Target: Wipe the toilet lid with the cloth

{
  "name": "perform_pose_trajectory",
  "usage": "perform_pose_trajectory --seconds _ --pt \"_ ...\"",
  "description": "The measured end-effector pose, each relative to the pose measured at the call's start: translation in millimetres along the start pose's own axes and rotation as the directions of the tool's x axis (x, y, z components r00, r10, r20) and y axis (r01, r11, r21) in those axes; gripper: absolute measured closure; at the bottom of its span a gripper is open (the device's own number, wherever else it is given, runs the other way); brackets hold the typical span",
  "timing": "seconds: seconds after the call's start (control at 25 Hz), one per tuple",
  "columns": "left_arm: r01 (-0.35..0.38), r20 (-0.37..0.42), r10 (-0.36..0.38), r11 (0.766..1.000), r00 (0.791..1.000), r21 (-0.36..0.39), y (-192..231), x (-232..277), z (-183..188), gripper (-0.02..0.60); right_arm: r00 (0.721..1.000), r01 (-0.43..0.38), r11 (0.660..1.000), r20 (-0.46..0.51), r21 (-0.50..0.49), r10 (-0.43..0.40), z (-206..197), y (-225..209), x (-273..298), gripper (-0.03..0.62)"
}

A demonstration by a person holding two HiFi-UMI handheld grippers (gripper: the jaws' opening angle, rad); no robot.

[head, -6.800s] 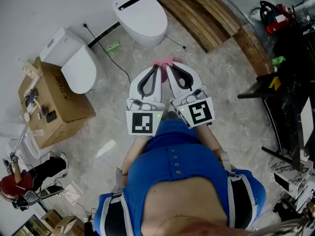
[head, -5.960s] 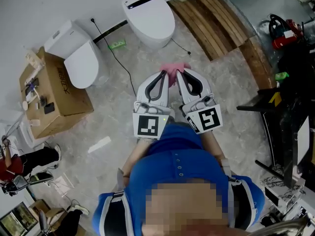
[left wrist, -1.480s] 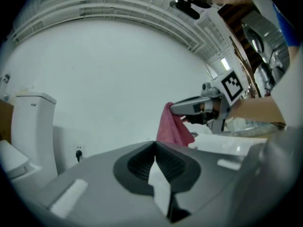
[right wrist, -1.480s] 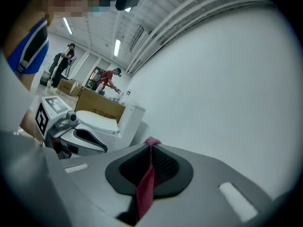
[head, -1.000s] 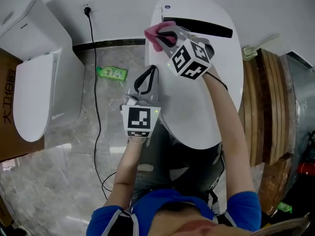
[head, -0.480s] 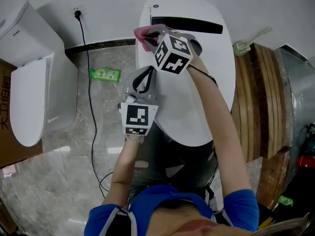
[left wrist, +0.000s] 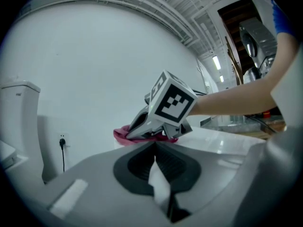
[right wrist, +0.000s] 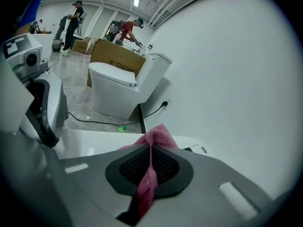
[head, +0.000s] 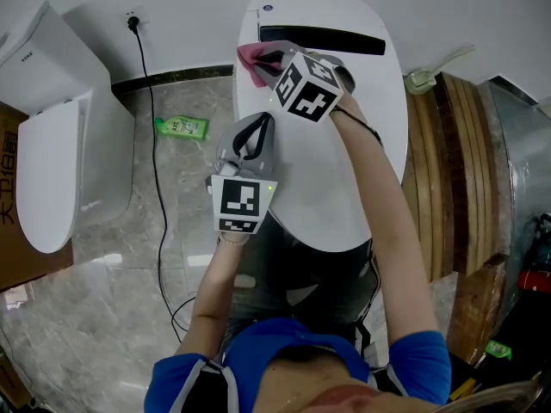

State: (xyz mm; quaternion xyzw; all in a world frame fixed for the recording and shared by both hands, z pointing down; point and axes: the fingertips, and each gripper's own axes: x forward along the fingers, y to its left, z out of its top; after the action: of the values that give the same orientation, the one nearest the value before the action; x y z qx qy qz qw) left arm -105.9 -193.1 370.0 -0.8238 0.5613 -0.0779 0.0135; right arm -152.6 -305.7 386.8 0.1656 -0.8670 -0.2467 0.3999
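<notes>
My R gripper [head: 269,64] is clamped on the pink cloth [head: 249,57], which sits on the toilet lid [head: 336,170] near its rear. L gripper [head: 261,121] has its 2 jaws pressed together w/ nothing between.

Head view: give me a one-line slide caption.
Right claw holds the pink cloth on the white toilet lid, near its rear; left claw shut alongside.

Our right gripper [right wrist: 151,150] pinches the pink cloth [right wrist: 156,136] between closed jaws, and the cloth bunches out over the white toilet lid [right wrist: 94,143]. We see another toilet [right wrist: 118,91] beyond, by the wall.
</notes>
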Motion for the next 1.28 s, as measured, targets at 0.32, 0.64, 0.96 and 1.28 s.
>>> perform_pose_trajectory --seconds 0.32,0.64,0.96,1.28 --pt "0.005 0.004 -0.005 0.999 1.0 0.05 -4.1 1.9 14.1 0.578 1.0 0.003 1.0 -0.009 0.013 -0.003 -14.3 -3.4 -10.0 0.585" --pt "0.04 0.011 -0.041 0.997 0.999 0.06 -13.7 4.4 27.6 0.578 1.0 0.012 0.999 -0.017 0.037 -0.011 -28.8 -9.5 -18.1 0.585" --pt "0.131 0.044 -0.129 0.99 0.991 -0.045 -37.2 13.1 33.4 0.578 0.999 0.033 0.997 -0.024 0.073 -0.032 -50.7 -20.6 -29.8 0.585" --pt "0.152 0.04 -0.15 0.987 0.988 -0.044 -46.2 16.3 33.6 0.577 0.998 0.048 0.994 -0.032 0.099 -0.045 -64.7 -27.0 -36.3 0.585"
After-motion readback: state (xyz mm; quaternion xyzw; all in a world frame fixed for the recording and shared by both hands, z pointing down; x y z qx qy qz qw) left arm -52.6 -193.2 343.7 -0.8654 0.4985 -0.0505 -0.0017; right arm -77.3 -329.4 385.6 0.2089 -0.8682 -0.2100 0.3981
